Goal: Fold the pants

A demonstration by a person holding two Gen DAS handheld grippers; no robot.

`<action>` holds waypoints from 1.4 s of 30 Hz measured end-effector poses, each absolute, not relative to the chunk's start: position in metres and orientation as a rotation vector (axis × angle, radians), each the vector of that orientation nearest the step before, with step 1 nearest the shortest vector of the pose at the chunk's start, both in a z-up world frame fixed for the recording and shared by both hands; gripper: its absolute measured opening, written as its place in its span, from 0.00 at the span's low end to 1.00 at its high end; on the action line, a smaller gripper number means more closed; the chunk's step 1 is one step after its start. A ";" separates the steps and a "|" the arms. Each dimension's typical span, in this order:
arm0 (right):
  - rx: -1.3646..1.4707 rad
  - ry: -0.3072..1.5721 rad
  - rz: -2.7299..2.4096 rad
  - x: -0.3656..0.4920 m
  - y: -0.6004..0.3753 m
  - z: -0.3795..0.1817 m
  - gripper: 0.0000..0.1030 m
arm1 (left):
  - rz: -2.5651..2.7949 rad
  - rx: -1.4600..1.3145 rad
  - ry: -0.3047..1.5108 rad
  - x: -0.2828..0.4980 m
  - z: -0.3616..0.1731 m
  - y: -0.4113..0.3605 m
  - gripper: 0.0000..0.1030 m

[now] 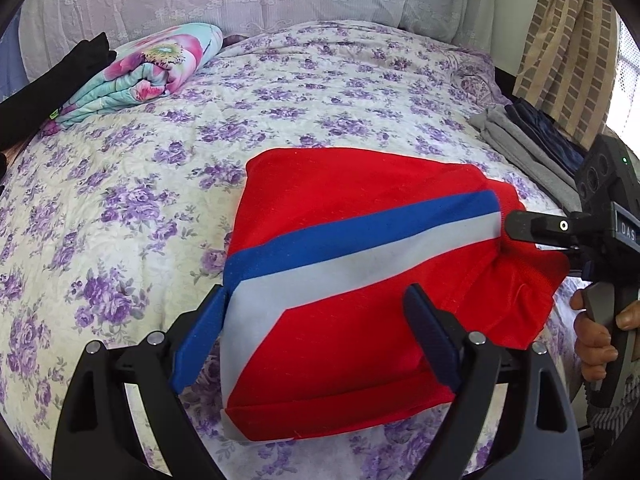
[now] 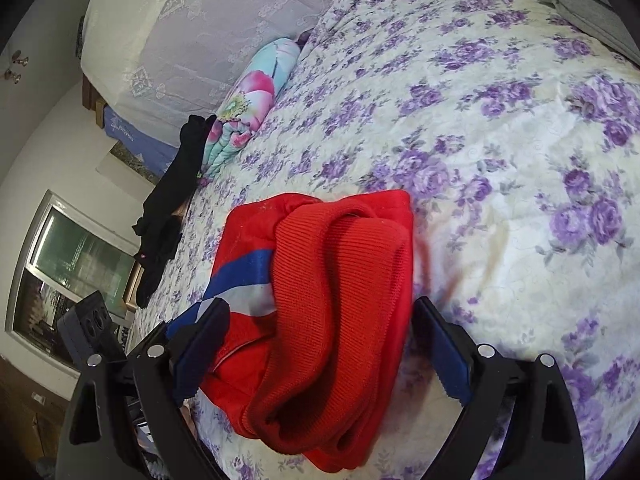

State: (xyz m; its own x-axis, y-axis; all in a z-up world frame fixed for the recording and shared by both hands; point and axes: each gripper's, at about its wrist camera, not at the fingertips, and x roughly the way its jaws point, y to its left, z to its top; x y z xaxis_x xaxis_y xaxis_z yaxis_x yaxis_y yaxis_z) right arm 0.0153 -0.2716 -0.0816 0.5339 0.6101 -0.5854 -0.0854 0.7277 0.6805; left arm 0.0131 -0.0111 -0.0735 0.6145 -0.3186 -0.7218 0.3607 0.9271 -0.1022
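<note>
Where the floral bedspread point(image 1: 120, 184) spreads widest, noted: red pants point(image 1: 360, 264) folded at near right, left gripper point(image 1: 320, 340) gaping wide astride their near edge, gripping nothing, right gripper point(image 2: 320, 352) likewise spread around the ribbed waistband point(image 2: 332, 320).

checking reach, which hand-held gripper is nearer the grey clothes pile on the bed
Right. The right hand-held gripper is at the red pants' waistband, just short of the grey pile. The left hand-held gripper straddles the pants' opposite end, farther off.
</note>
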 end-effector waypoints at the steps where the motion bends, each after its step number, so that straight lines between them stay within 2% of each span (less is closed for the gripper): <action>1: 0.642 0.922 0.457 0.017 -0.271 -0.082 0.91 | -0.400 0.057 0.818 0.013 -0.074 -0.011 0.83; 9: 0.633 0.919 0.478 0.029 -0.264 -0.082 0.90 | -0.578 -0.080 0.893 0.029 -0.092 0.013 0.88; 22: 0.660 0.909 0.502 0.028 -0.270 -0.085 0.88 | -0.774 -0.444 0.980 0.044 -0.111 0.075 0.87; 29: 0.676 0.907 0.512 0.029 -0.272 -0.086 0.89 | -0.842 -0.490 1.028 0.047 -0.115 0.069 0.87; 30: 0.687 0.902 0.513 0.030 -0.274 -0.086 0.87 | -0.858 -0.510 1.028 0.049 -0.116 0.069 0.87; 31: 0.695 0.899 0.507 0.031 -0.275 -0.086 0.81 | -0.869 -0.533 1.026 0.050 -0.116 0.069 0.86; 32: 0.701 0.902 0.500 0.032 -0.278 -0.087 0.77 | -0.881 -0.558 1.022 0.052 -0.117 0.070 0.83; 33: 0.716 0.904 0.497 0.033 -0.280 -0.089 0.70 | -0.892 -0.580 1.023 0.053 -0.119 0.072 0.70; 34: 0.736 0.905 0.501 0.033 -0.283 -0.091 0.65 | -0.909 -0.618 1.037 0.056 -0.123 0.073 0.52; 35: 0.754 0.904 0.502 0.033 -0.286 -0.092 0.62 | -0.905 -0.646 1.053 0.058 -0.127 0.075 0.41; 36: 0.769 0.899 0.505 0.033 -0.289 -0.094 0.55 | -0.896 -0.677 1.075 0.062 -0.133 0.076 0.26; 37: 0.777 0.894 0.512 0.032 -0.290 -0.094 0.46 | -0.895 -0.705 1.087 0.064 -0.138 0.078 0.21; 38: 0.780 0.888 0.517 0.031 -0.290 -0.094 0.42 | -0.892 -0.740 1.087 0.064 -0.139 0.080 0.19; 42: 0.750 0.852 0.527 0.026 -0.287 -0.075 0.32 | -0.875 -0.623 0.997 0.056 -0.104 0.070 0.16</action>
State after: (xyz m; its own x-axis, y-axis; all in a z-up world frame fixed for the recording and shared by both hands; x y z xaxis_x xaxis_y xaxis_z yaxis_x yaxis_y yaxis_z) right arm 0.0264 -0.2869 -0.0751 0.5600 0.6799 -0.4734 -0.1197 0.6318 0.7658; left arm 0.0565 0.0697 -0.1041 0.2664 -0.8527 -0.4495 0.3354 0.5192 -0.7861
